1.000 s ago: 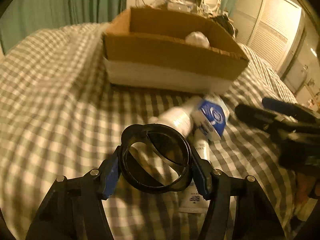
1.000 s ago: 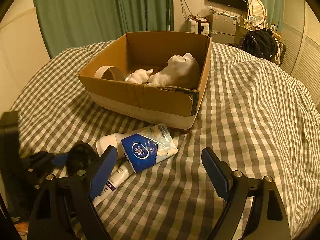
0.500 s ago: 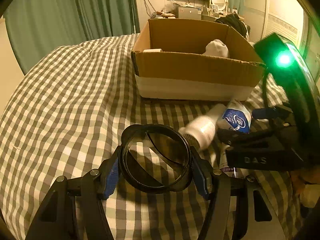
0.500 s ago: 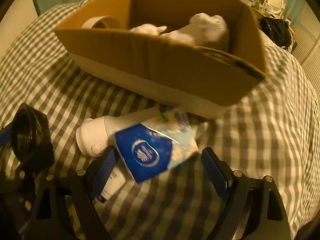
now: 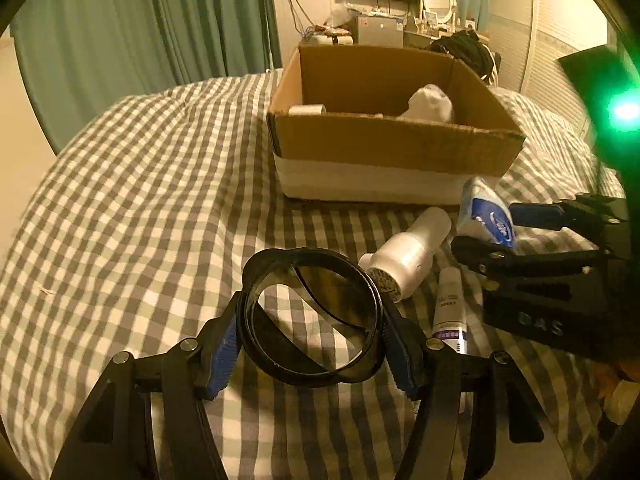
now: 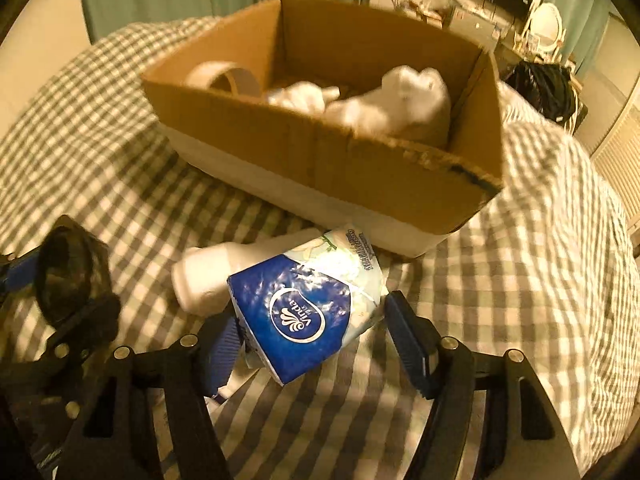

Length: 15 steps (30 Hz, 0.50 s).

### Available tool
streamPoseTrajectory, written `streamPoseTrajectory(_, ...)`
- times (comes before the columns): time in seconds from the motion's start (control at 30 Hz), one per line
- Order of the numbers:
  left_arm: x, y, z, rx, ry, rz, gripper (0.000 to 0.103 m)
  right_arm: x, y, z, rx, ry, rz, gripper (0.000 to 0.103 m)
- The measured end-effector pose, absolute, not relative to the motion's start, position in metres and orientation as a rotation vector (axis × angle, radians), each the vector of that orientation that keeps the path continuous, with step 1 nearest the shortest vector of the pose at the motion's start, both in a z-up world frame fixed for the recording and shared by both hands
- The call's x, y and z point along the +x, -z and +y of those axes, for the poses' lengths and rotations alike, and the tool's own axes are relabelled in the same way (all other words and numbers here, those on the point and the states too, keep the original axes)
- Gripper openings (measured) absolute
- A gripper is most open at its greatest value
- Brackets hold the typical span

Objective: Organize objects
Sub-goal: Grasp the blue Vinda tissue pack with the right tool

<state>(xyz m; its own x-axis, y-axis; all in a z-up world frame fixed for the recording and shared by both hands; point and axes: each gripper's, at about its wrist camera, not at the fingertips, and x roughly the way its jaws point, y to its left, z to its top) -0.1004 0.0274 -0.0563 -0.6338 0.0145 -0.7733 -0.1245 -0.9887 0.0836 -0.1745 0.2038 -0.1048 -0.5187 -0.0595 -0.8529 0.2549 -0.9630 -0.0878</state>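
My left gripper (image 5: 314, 340) is shut on a black ring (image 5: 308, 316), held just above the checked bedcover (image 5: 140, 200); the black ring (image 6: 68, 272) also shows at the left of the right wrist view. A blue and white tissue pack (image 6: 304, 308) lies in front of the cardboard box (image 6: 320, 152). My right gripper (image 6: 314, 344) straddles the pack and its jaws are closing; the left pad is at the pack's edge and a small gap shows at the right pad. From the left wrist view, the right gripper (image 5: 508, 232) surrounds the tissue pack (image 5: 486, 212).
A white bottle (image 6: 208, 276) lies on its side under the pack, and a small tube (image 5: 450, 308) lies beside it. The cardboard box (image 5: 392, 140) holds a tape roll (image 6: 228, 76) and white cloth (image 6: 400, 100). Green curtains and cluttered furniture stand behind the bed.
My right gripper came down and forward over the tissue pack, and its jaws narrowed around it. The left gripper turned a little, still holding the black ring.
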Motion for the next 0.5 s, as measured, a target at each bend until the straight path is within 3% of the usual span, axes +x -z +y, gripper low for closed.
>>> streamPoseTrajectory(0.5, -0.076, -0.012, 0.037, -1.104, -2.832, 0.216, 0.064, -0.102, -0.002, 0.206, 1.059, 2.693, 0.309, 0.061)
